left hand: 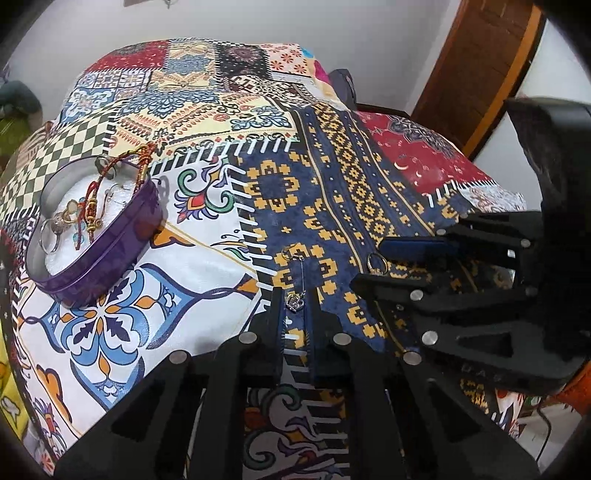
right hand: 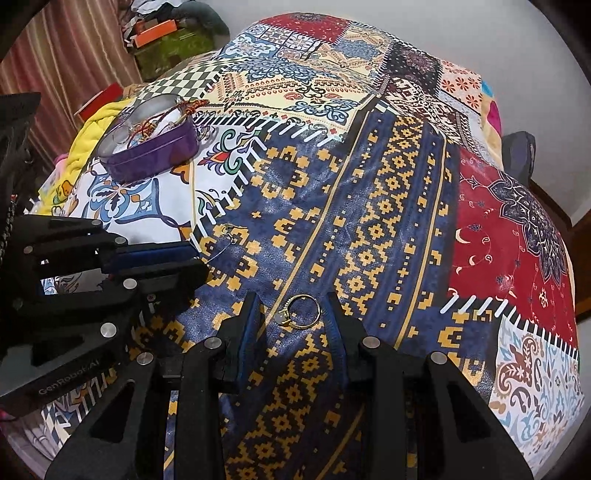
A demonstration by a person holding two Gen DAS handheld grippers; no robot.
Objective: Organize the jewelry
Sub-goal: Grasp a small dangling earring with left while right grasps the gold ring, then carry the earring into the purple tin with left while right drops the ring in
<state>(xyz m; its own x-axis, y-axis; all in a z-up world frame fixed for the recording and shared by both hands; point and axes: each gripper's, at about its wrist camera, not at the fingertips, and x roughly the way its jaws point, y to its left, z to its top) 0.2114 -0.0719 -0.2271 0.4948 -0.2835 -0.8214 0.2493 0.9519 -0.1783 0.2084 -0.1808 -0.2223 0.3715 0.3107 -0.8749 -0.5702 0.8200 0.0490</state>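
A small silver pendant (left hand: 295,303) on a thin wire lies on the blue-and-gold patch of the bedspread (left hand: 332,192). My left gripper (left hand: 294,295) is shut on the silver pendant, and the wire's loop (right hand: 227,229) sticks out beyond the tips. A gold ring (right hand: 301,312) with a pale stone lies flat between the fingers of my right gripper (right hand: 293,299), which stands open; neither pad touches it. An open purple tin (left hand: 110,254) sits to the left, holding bracelets, red thread bands and rings. The two grippers are close side by side.
The patchwork bedspread slopes away on all sides. A yellow cloth (right hand: 88,125) lies beyond the tin, with an orange box (right hand: 155,29) and a striped curtain (right hand: 66,55) behind. A wooden door frame (left hand: 480,55) stands past the bed's far right.
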